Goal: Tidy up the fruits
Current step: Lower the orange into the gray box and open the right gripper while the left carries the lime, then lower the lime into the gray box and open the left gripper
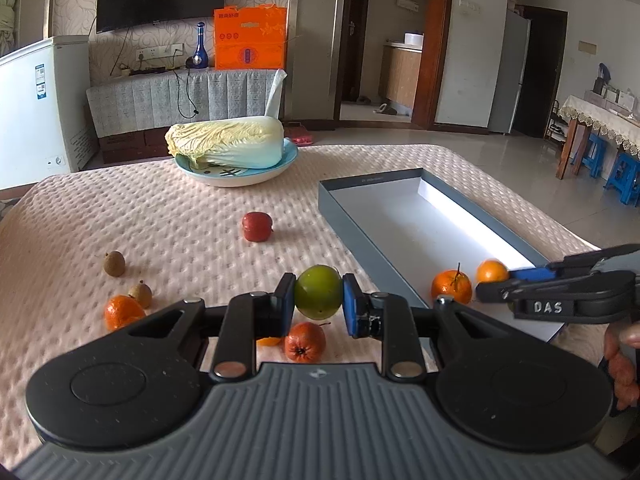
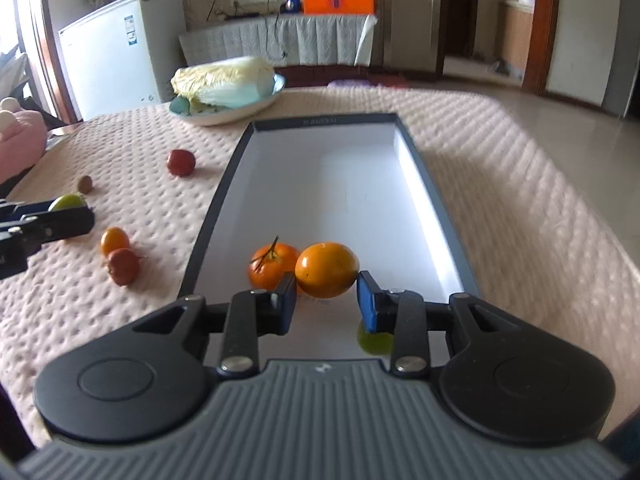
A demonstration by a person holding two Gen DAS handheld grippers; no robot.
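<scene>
Fruits: small pieces lie scattered on the quilted tablecloth point(image 1: 160, 208); the job is to gather them into the grey tray point(image 1: 404, 188).
Left side of cloth: a brown longan point(image 1: 114, 264), a second longan point(image 1: 141, 294) touching a mandarin point(image 1: 123, 312), and a red fruit point(image 1: 257, 227) farther back, all outside the tray.
Left gripper point(image 1: 319, 300): jaws drawn in tight on a green fruit point(image 1: 319, 298), one blue pad pressing each side, the fruit lifted clear of the cloth. A reddish fruit point(image 1: 305, 342) lies below it.
Tray contents: a stemmed mandarin point(image 2: 272, 268) sits near the front end; a green fruit point(image 2: 374, 340) shows under the right gripper's finger, and I cannot tell whether it rests in the tray.
Right gripper point(image 2: 326, 300): nearly closed around a smooth orange fruit point(image 2: 327, 269) above the tray floor; the left pad touches it, the right pad looks barely against it, so the hold may be loosening.
Doing the step well: bring the orange low before letting go, beside the stemmed mandarin rather than on it, so that it does not roll. Carry the green fruit across only once the right gripper is out of the way, and clear the tray wall.
Writing: "DAS" in white on the right gripper's side point(image 1: 547, 307); print on the orange box point(image 1: 250, 38) and the tray rim is too small to read.
Background: a cabbage point(image 1: 226, 140) on a blue plate point(image 1: 240, 176).
</scene>
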